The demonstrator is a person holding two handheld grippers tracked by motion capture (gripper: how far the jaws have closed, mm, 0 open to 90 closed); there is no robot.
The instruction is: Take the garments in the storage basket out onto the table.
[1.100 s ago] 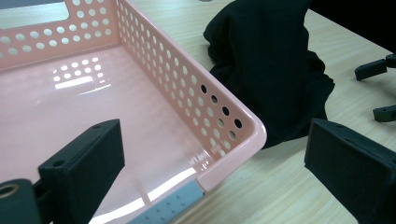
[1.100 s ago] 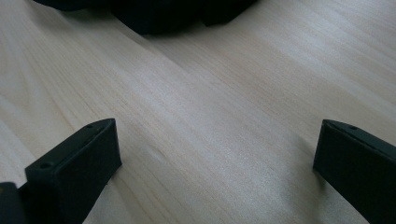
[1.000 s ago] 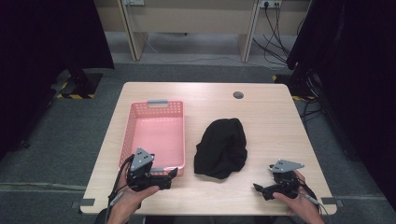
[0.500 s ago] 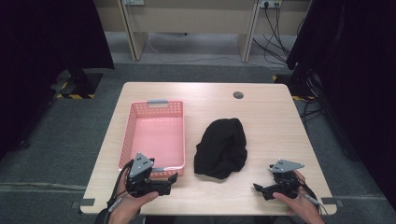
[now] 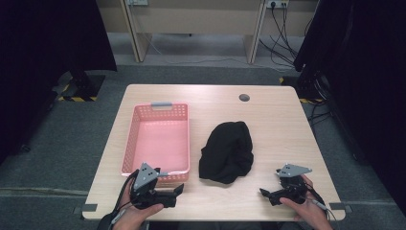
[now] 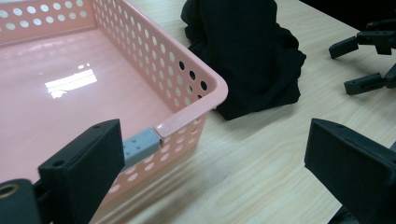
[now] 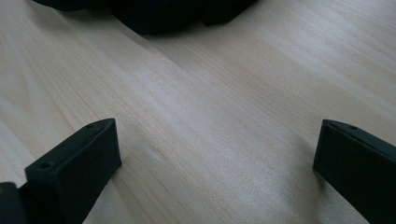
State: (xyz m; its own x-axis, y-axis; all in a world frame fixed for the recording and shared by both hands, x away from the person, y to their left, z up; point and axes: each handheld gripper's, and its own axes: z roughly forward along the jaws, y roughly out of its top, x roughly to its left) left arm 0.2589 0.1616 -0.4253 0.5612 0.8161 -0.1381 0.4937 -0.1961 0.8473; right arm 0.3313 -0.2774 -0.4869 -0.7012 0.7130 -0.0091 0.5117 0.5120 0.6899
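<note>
In the high view, one black cloth (image 5: 226,152) is lying in a heap in the middle of the table (image 5: 277,120). One pink basket (image 5: 159,139) is sitting just to its left, and nothing is lying in it. Two grippers are resting at the near edge. The left gripper (image 5: 178,190) is sitting by the basket's near right corner, pointing right. The right gripper (image 5: 265,193) is sitting near the right, pointing left. The cloth is lying farther away than both, between them. Its long side is running from near to far. Both grippers are looking about as close to it.

In the left gripper view, the left gripper (image 6: 205,163) is holding its jaws wide apart, with nothing between them. The basket (image 6: 187,79) corner is sitting right in front. The cloth (image 6: 243,51) is lying past it, up and to the right. The other gripper (image 6: 362,63) is showing far off, with its jaws spread too.

In the right gripper view, the right gripper (image 7: 217,154) is spreading its jaws wide over bare wood. The cloth (image 7: 154,11) is lying straight ahead at the far edge, apart from the jaws.

I think either hand must be reaching forward to grab the cloth.
</note>
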